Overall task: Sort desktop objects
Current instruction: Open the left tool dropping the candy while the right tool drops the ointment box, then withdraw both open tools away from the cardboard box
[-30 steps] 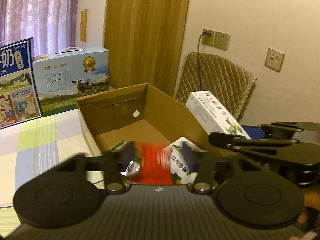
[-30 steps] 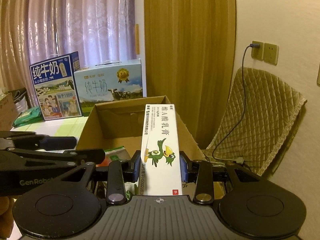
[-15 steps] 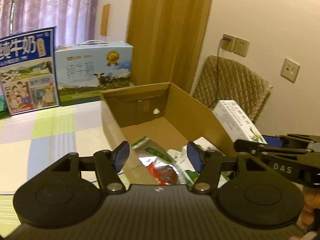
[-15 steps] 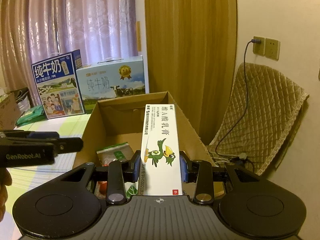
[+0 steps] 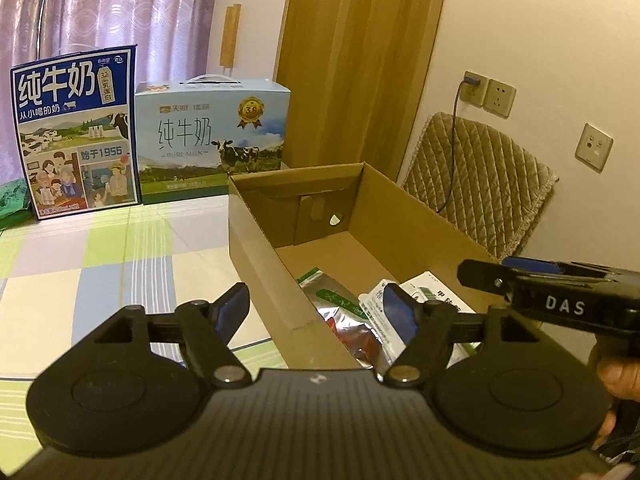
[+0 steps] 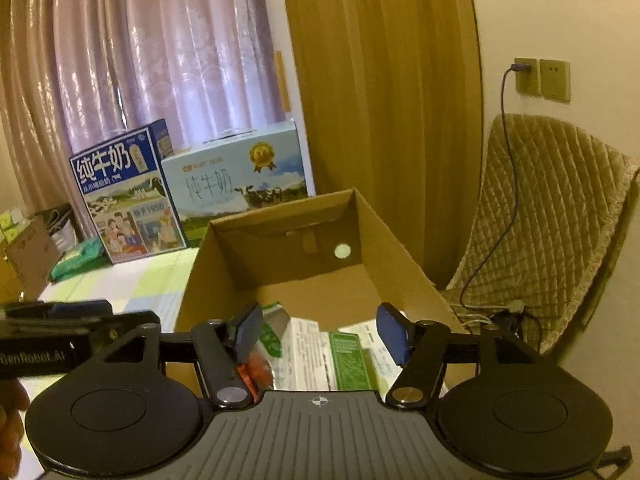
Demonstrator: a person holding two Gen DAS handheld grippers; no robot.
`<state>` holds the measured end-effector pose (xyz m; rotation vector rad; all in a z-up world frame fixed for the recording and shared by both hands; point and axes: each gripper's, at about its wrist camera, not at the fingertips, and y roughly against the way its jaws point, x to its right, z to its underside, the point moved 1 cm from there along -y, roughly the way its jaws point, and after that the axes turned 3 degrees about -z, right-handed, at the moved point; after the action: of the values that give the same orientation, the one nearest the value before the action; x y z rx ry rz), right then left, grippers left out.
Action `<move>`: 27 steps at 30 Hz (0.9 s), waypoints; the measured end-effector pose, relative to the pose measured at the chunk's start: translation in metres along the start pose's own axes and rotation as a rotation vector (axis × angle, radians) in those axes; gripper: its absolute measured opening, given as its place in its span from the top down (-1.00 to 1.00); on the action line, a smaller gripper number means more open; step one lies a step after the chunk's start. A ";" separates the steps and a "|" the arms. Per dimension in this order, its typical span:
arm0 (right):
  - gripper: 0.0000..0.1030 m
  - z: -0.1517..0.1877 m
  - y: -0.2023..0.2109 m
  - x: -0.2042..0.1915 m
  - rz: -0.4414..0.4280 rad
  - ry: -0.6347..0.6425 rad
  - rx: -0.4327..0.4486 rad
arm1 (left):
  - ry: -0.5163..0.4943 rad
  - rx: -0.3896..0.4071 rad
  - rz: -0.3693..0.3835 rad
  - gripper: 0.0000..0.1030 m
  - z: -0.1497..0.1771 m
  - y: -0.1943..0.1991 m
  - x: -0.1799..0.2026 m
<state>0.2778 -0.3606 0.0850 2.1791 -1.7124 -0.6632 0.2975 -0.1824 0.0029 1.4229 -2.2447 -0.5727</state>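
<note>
Both grippers, left gripper and right gripper, hover with fingers apart and empty above the cardboard box. The foil pouch below and between the left fingers looks light, crinkly and slippery, best pinched at its flat edge.

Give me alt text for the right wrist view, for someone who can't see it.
The open, empty right gripper hangs over the near end of an open cardboard box holding a silver-and-red foil packet and white-and-green medicine cartons. Two milk cartons stand behind on a checked tablecloth; the left gripper enters from the left.
</note>
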 end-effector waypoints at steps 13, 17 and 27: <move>-0.53 0.013 0.032 0.022 0.044 -0.052 -0.020 | 0.025 0.019 0.015 -0.88 0.012 0.018 0.003; -0.83 0.014 0.053 0.020 0.038 -0.052 -0.014 | 0.015 0.050 0.001 -0.97 0.016 0.033 0.009; -0.96 0.008 0.096 0.011 0.032 -0.041 -0.044 | -0.032 0.024 -0.082 -0.98 0.026 0.072 0.030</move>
<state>0.1960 -0.3950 0.1238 2.1179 -1.7333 -0.7350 0.2183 -0.1784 0.0242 1.5333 -2.2335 -0.6014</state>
